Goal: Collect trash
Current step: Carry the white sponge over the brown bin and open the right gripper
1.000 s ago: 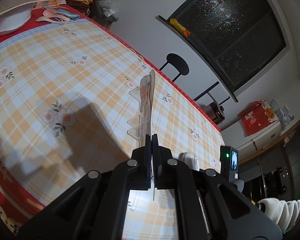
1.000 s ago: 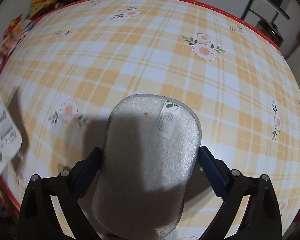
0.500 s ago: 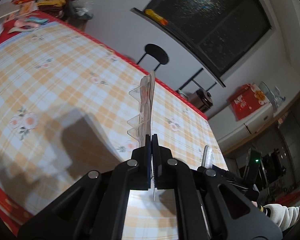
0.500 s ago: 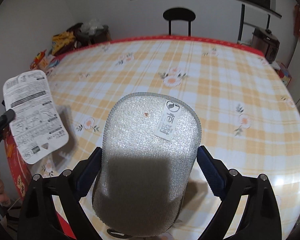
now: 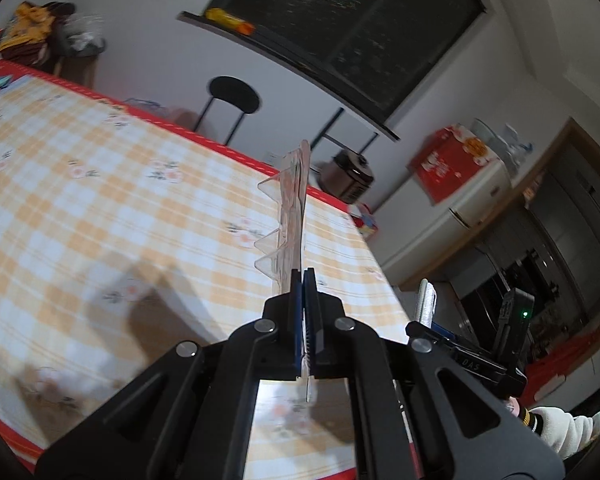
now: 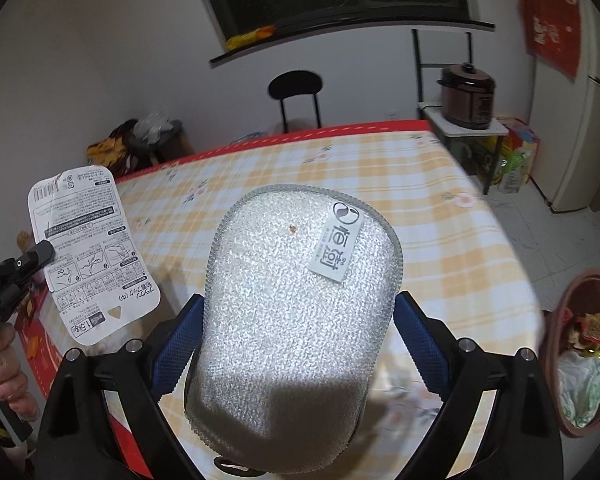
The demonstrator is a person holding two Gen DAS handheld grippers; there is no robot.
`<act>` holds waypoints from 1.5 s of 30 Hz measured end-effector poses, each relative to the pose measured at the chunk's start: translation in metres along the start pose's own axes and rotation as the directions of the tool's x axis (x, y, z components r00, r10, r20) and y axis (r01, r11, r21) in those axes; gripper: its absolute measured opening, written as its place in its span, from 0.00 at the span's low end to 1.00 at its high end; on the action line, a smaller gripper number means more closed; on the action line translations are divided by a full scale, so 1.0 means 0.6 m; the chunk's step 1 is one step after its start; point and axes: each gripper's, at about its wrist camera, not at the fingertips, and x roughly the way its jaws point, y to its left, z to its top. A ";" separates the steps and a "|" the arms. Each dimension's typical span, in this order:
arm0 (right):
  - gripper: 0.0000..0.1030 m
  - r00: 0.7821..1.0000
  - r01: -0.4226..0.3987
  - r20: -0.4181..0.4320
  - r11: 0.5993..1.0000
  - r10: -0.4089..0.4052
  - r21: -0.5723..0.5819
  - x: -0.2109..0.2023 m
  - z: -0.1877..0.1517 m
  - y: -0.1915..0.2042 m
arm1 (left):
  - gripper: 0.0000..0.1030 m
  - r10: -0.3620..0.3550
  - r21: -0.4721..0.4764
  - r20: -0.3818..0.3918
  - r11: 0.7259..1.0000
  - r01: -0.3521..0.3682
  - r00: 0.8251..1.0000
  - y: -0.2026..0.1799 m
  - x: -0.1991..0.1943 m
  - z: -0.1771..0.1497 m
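My left gripper (image 5: 303, 276) is shut on a flat clear plastic blister package (image 5: 290, 216), seen edge-on above the table. In the right wrist view the same package (image 6: 90, 248) shows its white printed backing card at the left, held by the left gripper (image 6: 40, 252). My right gripper (image 6: 296, 320) is shut on a silver mesh scouring pad (image 6: 296, 320) with a white label, held above the table. A brown trash bin (image 6: 580, 360) with wrappers and a plastic bag stands on the floor at the right.
The table (image 6: 440, 208) has an orange plaid floral cloth with a red edge. A black chair (image 6: 296, 92) stands behind it. A rice cooker (image 6: 466, 96) sits on a small stand. Snack bags (image 5: 32, 28) lie at the far left.
Both grippers have lifted and tilted up away from the table with their loads. The room, chair and trash bin have come into view.
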 end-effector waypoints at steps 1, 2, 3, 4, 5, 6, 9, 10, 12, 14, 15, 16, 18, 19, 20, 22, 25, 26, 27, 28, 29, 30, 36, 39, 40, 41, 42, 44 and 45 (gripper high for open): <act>0.89 1.000 0.012 0.011 1.000 -0.012 0.015 -0.013 0.000 -0.021 | 0.05 -0.006 0.009 -0.004 1.000 0.006 1.000 -0.013 0.005 -0.001; 0.89 0.999 0.024 0.024 0.999 -0.025 0.033 -0.026 0.000 -0.045 | 0.05 -0.014 0.020 -0.007 1.000 0.014 1.000 -0.027 0.011 -0.001; 0.89 0.999 0.033 0.033 0.998 -0.035 0.047 -0.036 0.000 -0.065 | 0.05 -0.022 0.029 -0.010 0.999 0.022 1.000 -0.044 0.017 -0.003; 0.89 0.998 0.048 0.045 0.997 -0.051 0.068 -0.050 -0.001 -0.092 | 0.05 -0.033 0.041 -0.015 0.999 0.033 0.999 -0.065 0.027 -0.004; 0.89 0.996 0.061 0.055 0.994 -0.066 0.085 -0.062 -0.002 -0.115 | 0.05 -0.040 0.047 -0.017 0.998 0.041 0.999 -0.079 0.034 -0.005; 0.89 0.995 0.075 0.063 0.992 -0.081 0.102 -0.073 -0.002 -0.139 | 0.05 -0.049 0.056 -0.021 0.997 0.050 0.999 -0.098 0.042 -0.007; 0.89 0.988 0.117 0.084 0.981 -0.130 0.153 -0.108 -0.008 -0.210 | 0.05 -0.067 0.081 -0.034 0.994 0.069 0.997 -0.149 0.066 -0.012; 0.89 0.984 0.134 0.092 0.976 -0.151 0.172 -0.123 -0.010 -0.239 | 0.05 -0.073 0.089 -0.039 0.993 0.076 0.997 -0.161 0.072 -0.014; 0.89 0.977 0.165 0.101 0.966 -0.187 0.197 -0.143 -0.017 -0.282 | 0.05 -0.082 0.106 -0.049 0.991 0.087 0.995 -0.189 0.085 -0.020; 0.89 0.968 0.202 0.104 0.952 -0.231 0.230 -0.166 -0.024 -0.336 | 0.05 -0.092 0.119 -0.060 0.988 0.099 0.994 -0.221 0.101 -0.027; 0.89 0.965 0.213 0.101 0.946 -0.244 0.244 -0.171 -0.026 -0.357 | 0.05 -0.096 0.122 -0.063 0.987 0.103 0.993 -0.231 0.106 -0.029; 0.89 0.961 0.224 0.099 0.940 -0.257 0.257 -0.178 -0.029 -0.379 | 0.05 -0.100 0.124 -0.067 0.986 0.108 0.993 -0.243 0.112 -0.032; 0.89 0.952 0.256 0.091 0.925 -0.292 0.282 -0.191 -0.032 -0.427 | 0.05 -0.105 0.129 -0.074 0.985 0.114 0.992 -0.265 0.122 -0.037; 0.89 0.948 0.269 0.089 0.919 -0.305 0.290 -0.197 -0.034 -0.443 | 0.05 -0.106 0.134 -0.078 0.984 0.116 0.991 -0.277 0.127 -0.041; 0.89 0.943 0.282 0.086 0.912 -0.320 0.298 -0.202 -0.037 -0.461 | 0.05 -0.108 0.139 -0.081 0.983 0.118 0.991 -0.289 0.132 -0.044; 0.89 0.937 0.302 0.077 0.902 -0.340 0.310 -0.210 -0.041 -0.488 | 0.05 -0.111 0.149 -0.087 0.981 0.123 0.990 -0.310 0.139 -0.050; 0.90 0.929 0.324 0.068 0.888 -0.364 0.325 -0.217 -0.049 -0.519 | 0.05 -0.112 0.164 -0.097 0.978 0.127 0.989 -0.340 0.150 -0.061; 0.90 0.927 0.330 0.064 0.884 -0.370 0.330 -0.217 -0.051 -0.528 | 0.05 -0.112 0.169 -0.102 0.977 0.129 0.988 -0.351 0.153 -0.066; 0.90 0.927 0.331 0.057 0.882 -0.370 0.337 -0.216 -0.053 -0.537 | 0.05 -0.113 0.172 -0.106 0.977 0.130 0.988 -0.359 0.157 -0.070; 0.91 0.931 0.326 0.048 0.881 -0.363 0.342 -0.213 -0.056 -0.545 | 0.05 -0.113 0.176 -0.110 0.976 0.131 0.988 -0.365 0.160 -0.074; 0.91 0.933 0.324 0.038 0.881 -0.358 0.344 -0.210 -0.058 -0.550 | 0.05 -0.112 0.179 -0.113 0.975 0.131 0.987 -0.370 0.163 -0.078; 0.93 0.935 0.324 0.026 0.882 -0.354 0.343 -0.206 -0.060 -0.555 | 0.05 -0.111 0.182 -0.115 0.975 0.131 0.987 -0.376 0.165 -0.082; 0.95 0.940 0.308 0.033 0.887 -0.340 0.345 -0.209 -0.064 -0.567 | 0.05 -0.110 0.199 -0.136 0.971 0.136 0.985 -0.410 0.174 -0.108; 0.95 0.941 0.297 0.050 0.888 -0.335 0.350 -0.223 -0.060 -0.571 | 0.05 -0.113 0.208 -0.142 0.968 0.142 0.983 -0.425 0.177 -0.117; 0.95 0.940 0.295 0.060 0.889 -0.335 0.350 -0.231 -0.059 -0.571 | 0.05 -0.117 0.212 -0.145 0.966 0.147 0.982 -0.432 0.180 -0.120; 0.95 0.939 0.294 0.067 0.890 -0.337 0.349 -0.237 -0.056 -0.573 | 0.05 -0.120 0.214 -0.147 0.965 0.150 0.982 -0.435 0.182 -0.122; 0.95 0.938 0.292 0.077 0.890 -0.338 0.349 -0.248 -0.056 -0.574 | 0.05 -0.126 0.217 -0.149 0.964 0.156 0.981 -0.442 0.185 -0.126; 0.95 0.935 0.288 0.097 0.891 -0.341 0.352 -0.270 -0.054 -0.578 | 0.05 -0.135 0.221 -0.153 0.961 0.167 0.979 -0.454 0.190 -0.131; 0.95 0.934 0.286 0.105 0.890 -0.342 0.355 -0.279 -0.053 -0.581 | 0.05 -0.142 0.223 -0.155 0.959 0.175 0.978 -0.462 0.193 -0.135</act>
